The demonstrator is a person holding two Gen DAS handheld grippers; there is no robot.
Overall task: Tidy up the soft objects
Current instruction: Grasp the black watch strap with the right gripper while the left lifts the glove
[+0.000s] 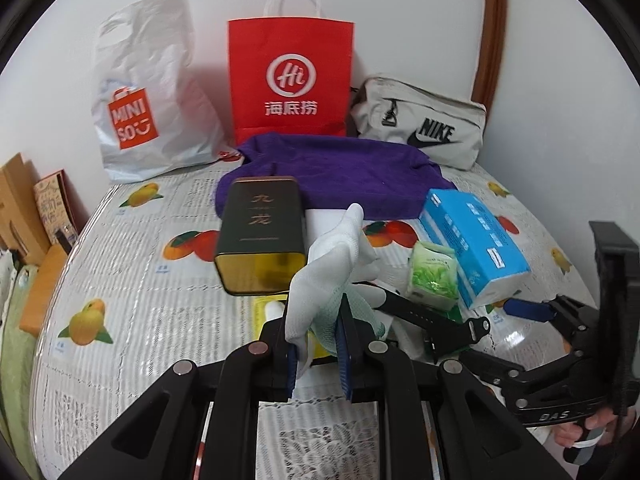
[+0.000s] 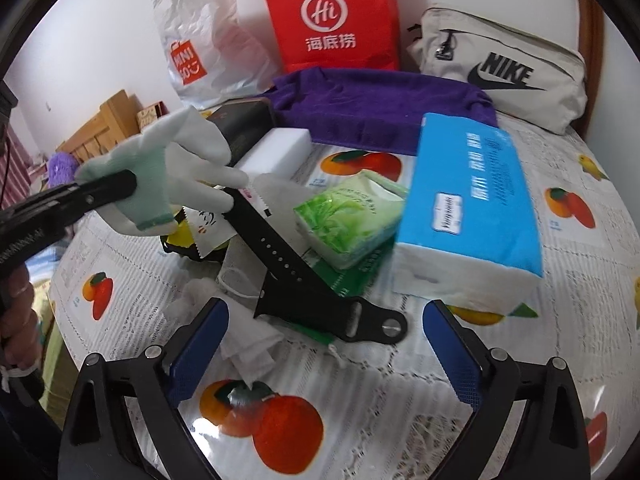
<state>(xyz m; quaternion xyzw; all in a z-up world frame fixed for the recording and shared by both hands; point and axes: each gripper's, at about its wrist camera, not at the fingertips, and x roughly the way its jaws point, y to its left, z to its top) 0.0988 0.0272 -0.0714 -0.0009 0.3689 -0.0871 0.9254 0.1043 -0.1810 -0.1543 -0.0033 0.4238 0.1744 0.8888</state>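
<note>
Clenched left gripper [image 1: 318,354] jaws pinch white glove [image 1: 336,256] by its cuff; it may slip. Right gripper [image 2: 324,350] gapes, empty.

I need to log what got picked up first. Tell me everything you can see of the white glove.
The white glove looks like thin knit fabric with a pale green cuff edge. It hangs limp, fingers splayed, lifted clear of the table. The left gripper is shut on its cuff end. In the right wrist view nothing else visibly touches it.
</note>
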